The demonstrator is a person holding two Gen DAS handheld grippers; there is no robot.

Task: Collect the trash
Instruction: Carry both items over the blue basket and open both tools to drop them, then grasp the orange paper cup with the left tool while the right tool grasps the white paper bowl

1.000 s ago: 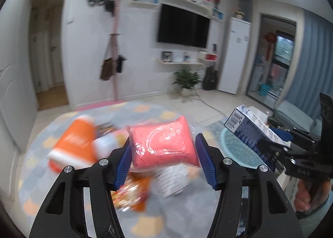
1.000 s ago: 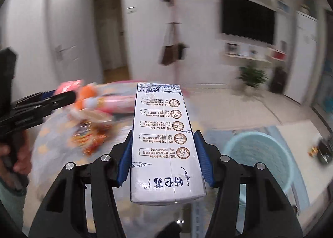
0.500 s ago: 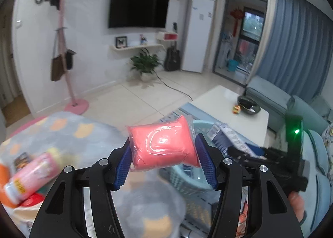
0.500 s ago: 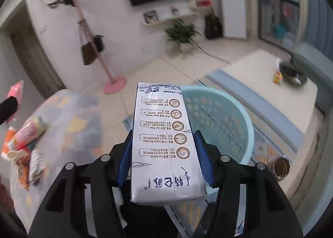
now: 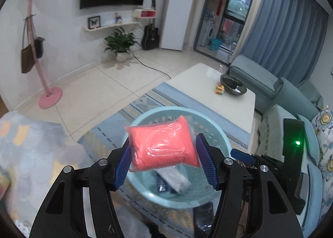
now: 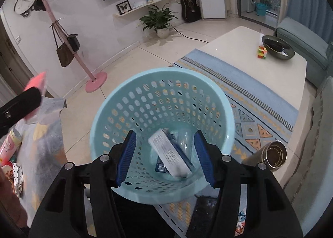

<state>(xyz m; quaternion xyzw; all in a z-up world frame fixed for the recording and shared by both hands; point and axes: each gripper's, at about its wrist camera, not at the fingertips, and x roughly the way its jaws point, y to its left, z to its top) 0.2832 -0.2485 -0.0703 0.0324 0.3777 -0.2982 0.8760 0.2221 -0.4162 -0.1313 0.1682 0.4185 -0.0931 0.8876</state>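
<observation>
My left gripper (image 5: 163,162) is shut on a pink plastic packet (image 5: 162,146) and holds it above the light blue perforated basket (image 5: 218,136). My right gripper (image 6: 164,154) is open and empty, right over the same basket (image 6: 124,100). The blue and white carton (image 6: 170,154) lies tilted inside the basket, on its bottom; it also shows in the left wrist view (image 5: 172,181). The left gripper with the pink packet (image 6: 35,84) shows at the left edge of the right wrist view.
A table with a patterned cloth (image 6: 45,133) holds more trash, including a pink tube (image 6: 10,146). A white coffee table (image 6: 249,50) with a dark bowl (image 6: 277,47) stands behind the basket. A metal cup (image 6: 274,154) and a dark phone (image 6: 205,215) lie on the rug.
Both grippers swung from the trash table to over the basket. My right gripper opened and let go of the carton, which now lies in the basket. The left still holds the pink packet.
</observation>
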